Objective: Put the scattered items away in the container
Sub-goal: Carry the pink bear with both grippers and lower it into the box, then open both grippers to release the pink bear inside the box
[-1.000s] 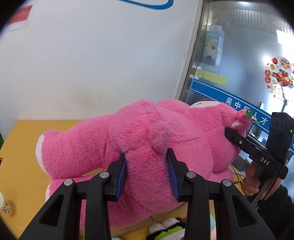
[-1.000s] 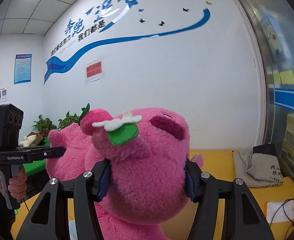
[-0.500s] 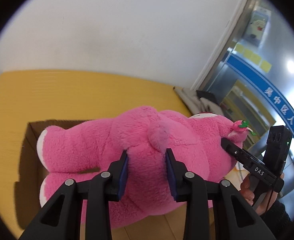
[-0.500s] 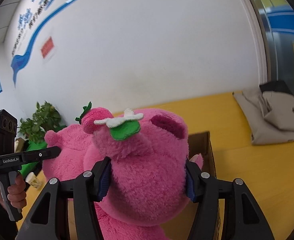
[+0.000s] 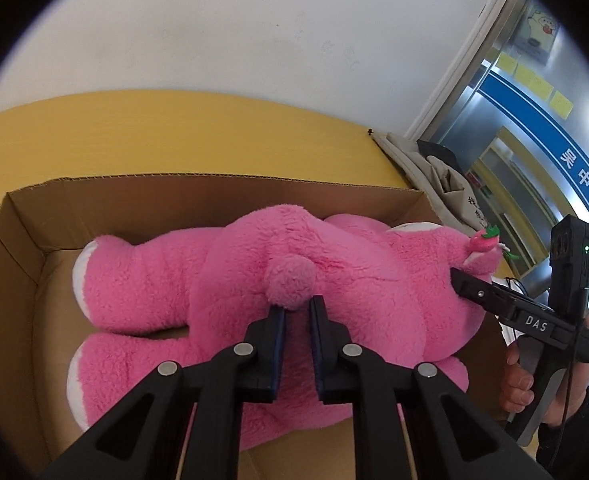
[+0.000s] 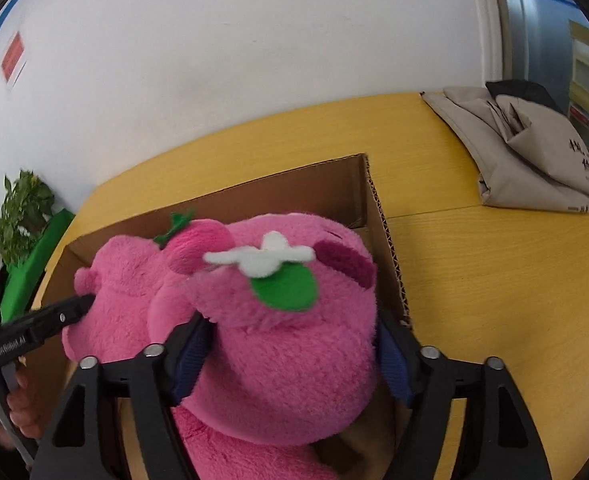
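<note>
Toy: large pink plush bear (image 5: 278, 292) with white foot pads, lying on its front inside the open brown cardboard box (image 5: 198, 196), legs toward the box's left wall.
Change: a second ago the bear hung high above the yellow worktop (image 6: 494, 280); now it has come down into the box, so I judge the placing nearly done, with only release left.
Left gripper (image 5: 296, 312): clenched on a narrow pinch of fur just below the bear's round tail.
Right gripper (image 6: 290, 344): grasping the bear's head, pads pressed into both sides.
Left view only: the bear's full length, both legs and the box floor.
Right view only: white-and-green felt flower (image 6: 270, 268) on the head, the box's right wall, a folded grey cloth bag (image 6: 534, 152) beyond the box.
</note>
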Motion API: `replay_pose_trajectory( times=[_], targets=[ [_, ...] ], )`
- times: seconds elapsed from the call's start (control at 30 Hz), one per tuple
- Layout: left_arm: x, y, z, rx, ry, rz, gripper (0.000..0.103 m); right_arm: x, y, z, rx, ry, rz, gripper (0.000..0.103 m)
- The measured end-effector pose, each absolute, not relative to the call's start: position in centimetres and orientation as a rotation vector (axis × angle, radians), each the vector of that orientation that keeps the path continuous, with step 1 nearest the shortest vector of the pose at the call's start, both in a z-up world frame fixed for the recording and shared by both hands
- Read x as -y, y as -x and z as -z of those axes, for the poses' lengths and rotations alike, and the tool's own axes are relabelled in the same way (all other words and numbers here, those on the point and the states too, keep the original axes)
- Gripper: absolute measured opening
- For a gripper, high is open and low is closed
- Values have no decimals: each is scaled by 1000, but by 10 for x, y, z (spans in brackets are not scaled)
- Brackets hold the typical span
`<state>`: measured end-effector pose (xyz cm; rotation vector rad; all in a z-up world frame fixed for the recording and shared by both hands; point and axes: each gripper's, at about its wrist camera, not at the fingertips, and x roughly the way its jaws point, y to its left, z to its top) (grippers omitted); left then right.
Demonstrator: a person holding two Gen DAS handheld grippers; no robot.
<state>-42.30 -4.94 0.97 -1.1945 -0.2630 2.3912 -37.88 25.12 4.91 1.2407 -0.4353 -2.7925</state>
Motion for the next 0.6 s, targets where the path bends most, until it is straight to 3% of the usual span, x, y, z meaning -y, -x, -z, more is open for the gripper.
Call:
replay_pose_trajectory(
  times=[0.07,0.13,0.2,0.23,0.37,0.6],
  targets=[
    [58,416,-23,308,1185,-2382,18,-251,376,-55,450,-1261,2780,89],
    [75,395,-51,355,1131,-2374,36,-252,371,-64,385,-1287,2811,94],
    [98,364,-76,362,1045,-2419,69,-251,346,-82,308,-1253,2796,96],
    [111,346,-87,346,1023,-2460,76,-249,332,-90,270,-1226,2795,99],
    [148,292,-94,253,1089,-2530,80,-236,282,-99,179,-1265,2667,103],
    [171,254,-25,265,1354,-2382,79,-207,241,-60,212,-1434,2528,103]
  ],
)
